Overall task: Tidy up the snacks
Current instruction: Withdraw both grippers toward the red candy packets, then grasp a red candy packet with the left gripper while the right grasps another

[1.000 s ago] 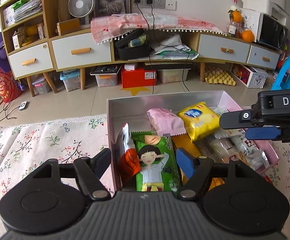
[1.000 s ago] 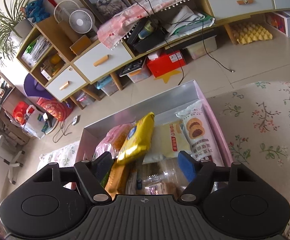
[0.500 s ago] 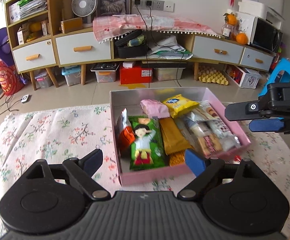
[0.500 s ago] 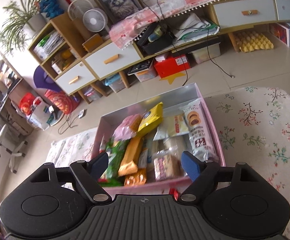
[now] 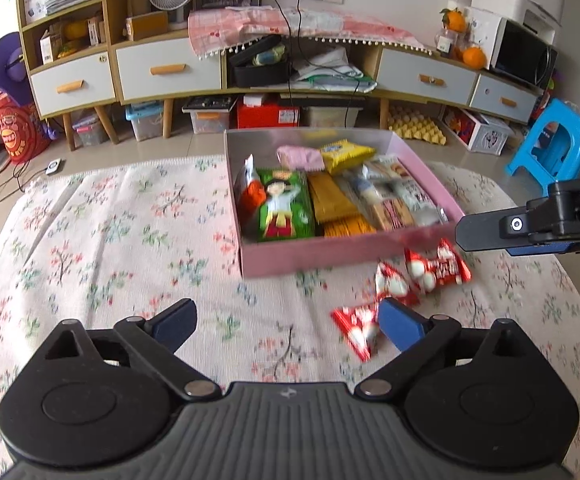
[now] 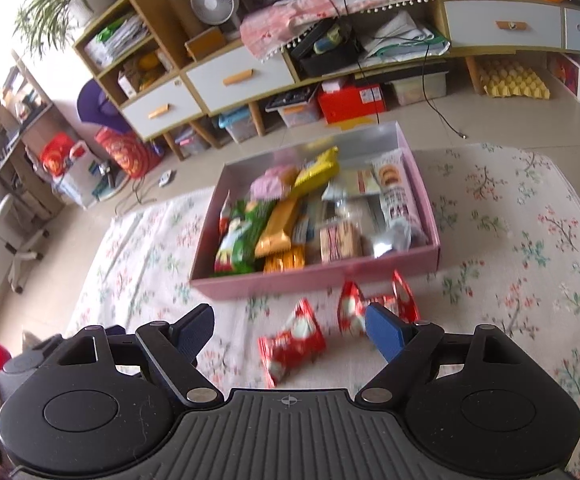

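Showing the right gripper (image 5: 489, 234) sidelong, only the left wrist view.

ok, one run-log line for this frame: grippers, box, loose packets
left gripper: opening, empty | right gripper: open, empty | pink box: filled with snacks | red packets: loose on floral cloth in front of box

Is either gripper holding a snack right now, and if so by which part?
Neither. The left gripper is opening with only tablecloth between its fingers. The right gripper is open; the red packets lie loose on the cloth beyond it.
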{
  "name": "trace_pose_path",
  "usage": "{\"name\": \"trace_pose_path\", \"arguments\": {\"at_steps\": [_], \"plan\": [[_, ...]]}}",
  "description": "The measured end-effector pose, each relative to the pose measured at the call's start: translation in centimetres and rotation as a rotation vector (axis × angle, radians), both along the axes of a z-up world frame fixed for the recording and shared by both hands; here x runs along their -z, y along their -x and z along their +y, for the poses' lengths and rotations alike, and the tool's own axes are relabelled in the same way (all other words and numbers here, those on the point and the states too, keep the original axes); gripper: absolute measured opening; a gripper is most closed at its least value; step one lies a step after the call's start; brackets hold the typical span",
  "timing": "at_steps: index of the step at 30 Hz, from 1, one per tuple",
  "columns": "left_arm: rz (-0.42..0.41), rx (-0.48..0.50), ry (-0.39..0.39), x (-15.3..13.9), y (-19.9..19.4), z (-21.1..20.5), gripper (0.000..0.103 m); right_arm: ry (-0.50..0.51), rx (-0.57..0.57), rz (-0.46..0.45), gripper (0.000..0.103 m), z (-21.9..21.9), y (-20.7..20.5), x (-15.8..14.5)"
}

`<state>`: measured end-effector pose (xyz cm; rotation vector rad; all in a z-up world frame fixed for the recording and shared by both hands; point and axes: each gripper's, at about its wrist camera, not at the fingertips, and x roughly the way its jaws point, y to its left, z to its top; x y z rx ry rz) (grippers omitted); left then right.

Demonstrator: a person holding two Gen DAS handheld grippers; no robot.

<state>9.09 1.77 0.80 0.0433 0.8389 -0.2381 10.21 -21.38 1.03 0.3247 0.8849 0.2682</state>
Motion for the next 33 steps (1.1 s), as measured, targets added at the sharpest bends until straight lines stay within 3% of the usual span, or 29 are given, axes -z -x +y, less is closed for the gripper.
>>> {"name": "trace_pose_path", "arguments": {"at_steps": [4,10,17,27,33], "plan": [[0.016,0.002,-0.014,0.5,1.2,0.2,0.101,0.027,-0.009,0.001,0.091,0.2,1.5,0.7],[0.024,0.004,-0.007,1.8,2.6,0.6,0.103,0.066,-0.02,0.01,0.091,0.2,3.2,3.2],[0.021,0.058,-0.035,4.2,3.5,0.1,0.103,0.183,-0.05,-0.011,0.093,0.1,4.1,5.4],[0.019,0.16,-0.087,7.6,2.2,-2.7,0.102,0.344,-0.037,0.043,0.095,-1.0,2.2,9.8],[-0.039,0.176,-0.092,8.2,1.0,-4.3,0.103,0.354,0.03,0.025,0.103,-3.0,1.1,11.1]]}}
